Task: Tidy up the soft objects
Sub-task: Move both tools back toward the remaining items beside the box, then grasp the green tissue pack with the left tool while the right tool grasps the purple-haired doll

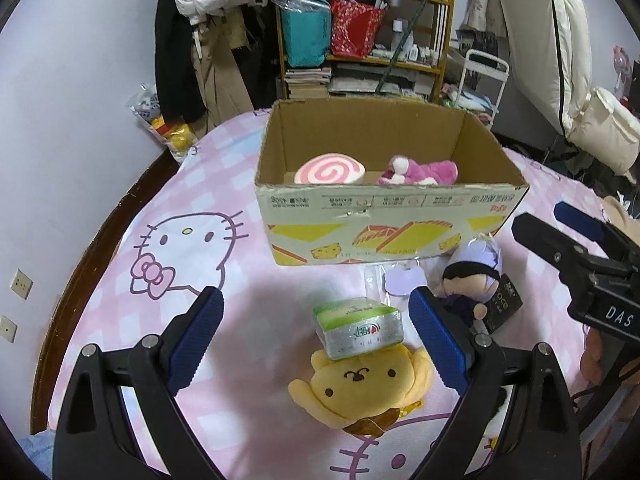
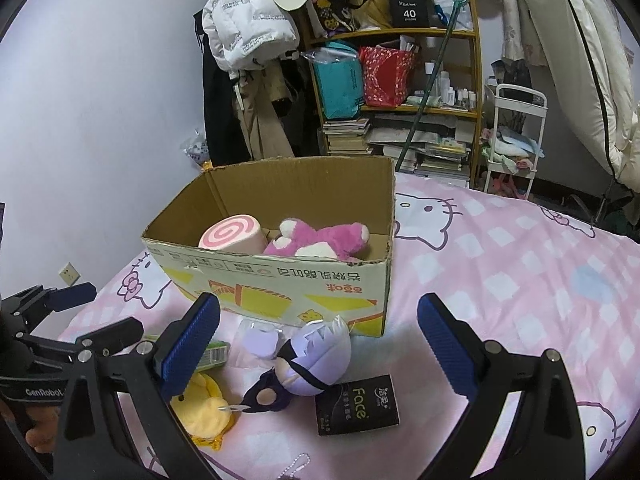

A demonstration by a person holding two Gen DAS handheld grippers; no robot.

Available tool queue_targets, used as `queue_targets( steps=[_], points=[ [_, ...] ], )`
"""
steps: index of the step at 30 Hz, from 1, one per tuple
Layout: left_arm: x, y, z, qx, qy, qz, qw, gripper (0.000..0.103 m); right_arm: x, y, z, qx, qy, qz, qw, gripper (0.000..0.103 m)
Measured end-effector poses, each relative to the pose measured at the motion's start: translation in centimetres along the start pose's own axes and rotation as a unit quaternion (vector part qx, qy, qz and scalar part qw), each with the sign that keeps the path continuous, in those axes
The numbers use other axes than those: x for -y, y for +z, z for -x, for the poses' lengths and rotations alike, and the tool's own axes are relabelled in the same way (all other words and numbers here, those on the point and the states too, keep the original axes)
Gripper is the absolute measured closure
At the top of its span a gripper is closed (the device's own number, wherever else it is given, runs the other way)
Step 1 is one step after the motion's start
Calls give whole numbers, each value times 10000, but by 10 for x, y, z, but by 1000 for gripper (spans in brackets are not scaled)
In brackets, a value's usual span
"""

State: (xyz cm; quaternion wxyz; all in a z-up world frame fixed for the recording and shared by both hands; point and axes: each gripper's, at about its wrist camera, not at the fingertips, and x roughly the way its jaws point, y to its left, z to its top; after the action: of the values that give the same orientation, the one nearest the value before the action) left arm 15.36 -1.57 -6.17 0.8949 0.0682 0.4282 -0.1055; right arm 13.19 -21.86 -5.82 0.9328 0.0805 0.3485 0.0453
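An open cardboard box (image 1: 384, 220) (image 2: 280, 284) stands on the pink bed. Inside lie a pink swirl roll plush (image 1: 330, 169) (image 2: 232, 234) and a magenta plush (image 1: 420, 172) (image 2: 320, 238). In front of the box lie a green tissue pack (image 1: 358, 326), a yellow dog plush (image 1: 360, 392) (image 2: 202, 412), a purple-haired doll (image 1: 472, 276) (image 2: 312, 360) and a black Face packet (image 2: 358, 404). My left gripper (image 1: 316, 344) is open above the tissue pack. My right gripper (image 2: 320, 356) is open above the doll.
The bedspread (image 2: 520, 280) has a Hello Kitty print. A cluttered shelf (image 1: 360, 32) and hanging clothes (image 1: 208, 40) stand behind the bed. A white cart (image 2: 516, 136) is at the back right. The wall (image 1: 60, 140) runs along the left.
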Motion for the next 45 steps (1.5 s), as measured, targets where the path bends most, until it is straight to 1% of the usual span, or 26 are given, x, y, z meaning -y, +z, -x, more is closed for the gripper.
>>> queue_targets(
  steps=[8,13,23,27,32,37,39,40,42,43,44,45],
  points=[
    [10,-2,-20,-276,-15,-207,9994,10,6,0,-19,-253,15,-17,9997,0],
    [12,-5,-34,-496,-72,-186,9986,10,9,-2,-28,-421,78,-62,9991,0],
    [18,-8,-53,-796,-34,-274,9964,10,10,-6,-44,-685,78,-114,9976,0],
    [19,-9,-58,-879,-18,-307,9957,10,8,-8,-48,-735,-28,-59,9973,0],
    [20,-10,-63,-977,7,-329,9947,10,10,-9,-51,-826,-7,-138,9965,0],
    [22,-12,-65,-1027,64,-356,9941,10,13,-11,-59,-1002,108,-272,9945,0],
    [21,-12,-66,-1035,10,-343,9940,10,13,-10,-62,-1067,189,-321,9936,0],
    [21,-12,-66,-1038,-15,-331,9940,10,13,-10,-63,-1093,212,-325,9932,2],
    [21,-12,-66,-1041,-74,-296,9941,11,12,-11,-65,-1180,243,-284,9923,8],
    [21,-12,-66,-1036,-79,-295,9941,14,10,-13,-67,-1241,247,-244,9917,13],
    [21,-12,-67,-1052,-72,-311,9939,19,8,-14,-69,-1291,234,-205,9911,16],
    [21,-13,-67,-1069,-79,-323,9937,20,7,-15,-70,-1340,193,-157,9907,17]
  ],
)
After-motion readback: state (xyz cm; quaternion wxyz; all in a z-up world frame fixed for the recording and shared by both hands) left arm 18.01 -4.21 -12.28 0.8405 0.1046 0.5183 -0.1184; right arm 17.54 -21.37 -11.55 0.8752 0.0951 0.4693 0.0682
